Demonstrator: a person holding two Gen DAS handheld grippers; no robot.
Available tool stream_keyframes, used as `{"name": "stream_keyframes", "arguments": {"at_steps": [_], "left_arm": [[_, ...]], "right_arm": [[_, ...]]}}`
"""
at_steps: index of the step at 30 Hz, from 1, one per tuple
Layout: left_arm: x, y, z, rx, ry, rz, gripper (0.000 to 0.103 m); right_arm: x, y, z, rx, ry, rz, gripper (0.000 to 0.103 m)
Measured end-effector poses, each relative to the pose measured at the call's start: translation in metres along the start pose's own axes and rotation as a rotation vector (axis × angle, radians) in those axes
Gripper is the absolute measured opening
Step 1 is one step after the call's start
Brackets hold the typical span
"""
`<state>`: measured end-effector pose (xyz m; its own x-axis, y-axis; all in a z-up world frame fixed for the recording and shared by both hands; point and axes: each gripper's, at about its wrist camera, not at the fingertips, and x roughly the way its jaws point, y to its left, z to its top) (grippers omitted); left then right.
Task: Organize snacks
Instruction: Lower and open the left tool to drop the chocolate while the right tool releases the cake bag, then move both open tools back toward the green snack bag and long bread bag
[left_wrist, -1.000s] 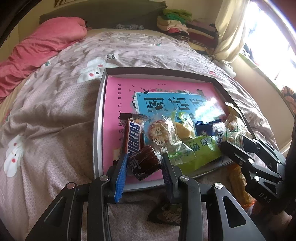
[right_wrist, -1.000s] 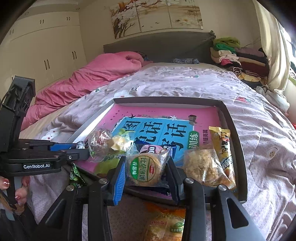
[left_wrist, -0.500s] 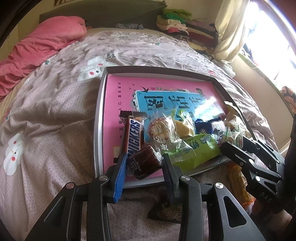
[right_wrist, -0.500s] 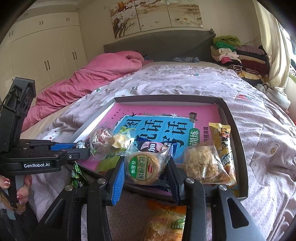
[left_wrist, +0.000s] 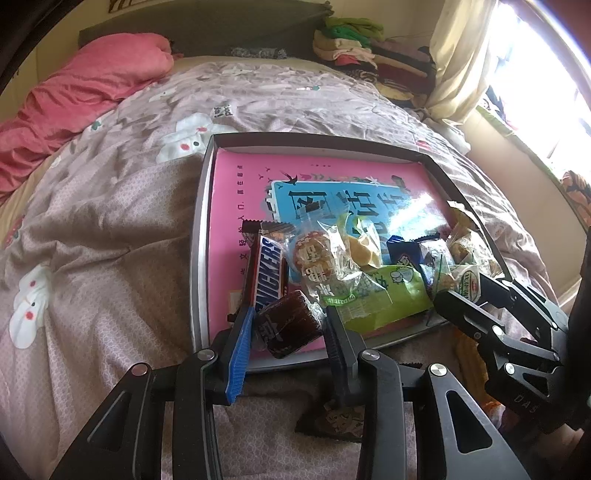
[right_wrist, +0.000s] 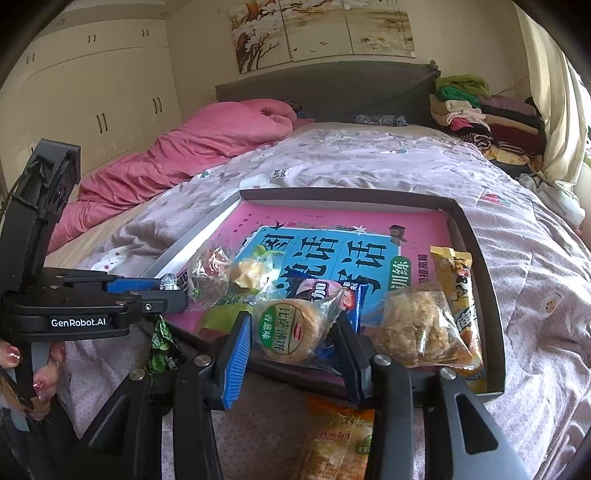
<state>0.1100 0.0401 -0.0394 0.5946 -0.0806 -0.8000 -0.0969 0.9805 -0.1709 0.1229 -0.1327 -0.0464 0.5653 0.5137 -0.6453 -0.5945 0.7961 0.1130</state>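
A grey tray with a pink and blue liner lies on the bed and holds several wrapped snacks. My left gripper is shut on a dark brown wrapped candy, held over the tray's near left corner beside a Snickers bar. My right gripper is shut on a round biscuit pack with a green label, held over the tray's near edge. A puffed snack bag and a yellow stick pack lie to its right.
Loose snacks lie on the bedspread before the tray: a dark packet, a green packet and an orange bread pack. A pink duvet lies at the far left. Folded clothes are stacked at the far right.
Both grippers have shifted slightly nearer the tray's front edge with their snacks still held. The snacks in the tray have not moved.
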Motion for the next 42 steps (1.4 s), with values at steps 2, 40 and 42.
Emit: {"name": "stream_keyframes", "arguments": {"at_steps": [2,40,42], "left_arm": [[0.0,0.001,0.0,-0.002,0.002,0.001,0.04],[-0.024,0.002,0.001,-0.014,-0.025,0.008,0.073],[-0.026,0.001,0.001,-0.012,-0.027,0.01,0.074]], "right_arm": [[-0.001,-0.001,0.0,0.004,-0.001,0.003,0.045],[-0.031,-0.018,0.005,0.05,-0.074,-0.057,0.068],[-0.033,-0.019,0.006,0.057,-0.079,-0.058,0.07]]}}
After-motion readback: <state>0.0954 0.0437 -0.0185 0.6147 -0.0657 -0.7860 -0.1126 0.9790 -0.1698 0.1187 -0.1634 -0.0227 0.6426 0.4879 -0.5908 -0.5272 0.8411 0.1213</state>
